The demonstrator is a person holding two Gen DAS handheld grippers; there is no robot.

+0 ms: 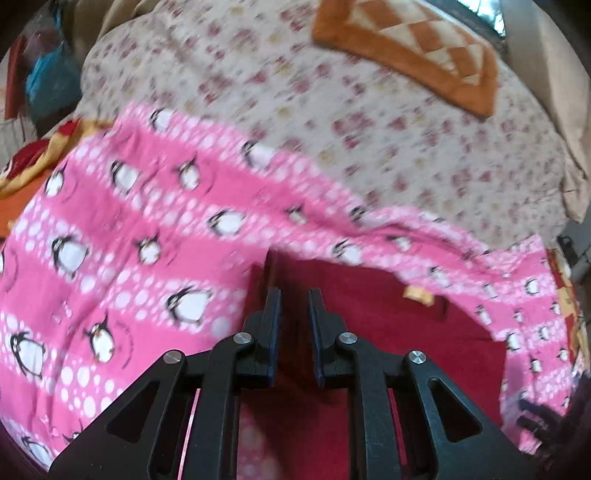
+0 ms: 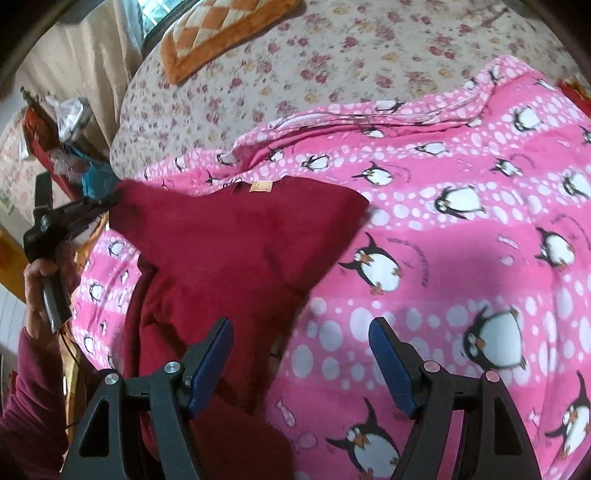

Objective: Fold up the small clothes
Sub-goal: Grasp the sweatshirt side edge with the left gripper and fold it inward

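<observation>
A dark red garment (image 2: 236,243) with a small tan label (image 2: 260,187) lies on a pink penguin blanket (image 2: 461,229). In the right wrist view my left gripper (image 2: 110,202) pinches the garment's far left corner and holds it up. In the left wrist view the left gripper (image 1: 294,295) is nearly closed, with red cloth (image 1: 369,317) between and below its fingers. My right gripper (image 2: 301,325) is open and empty, hovering over the garment's near right edge.
The blanket covers a bed with a floral sheet (image 2: 332,55). An orange checked cushion (image 2: 221,33) lies at the far end, and it also shows in the left wrist view (image 1: 413,51). A cluttered red shelf (image 2: 55,140) stands to the left of the bed.
</observation>
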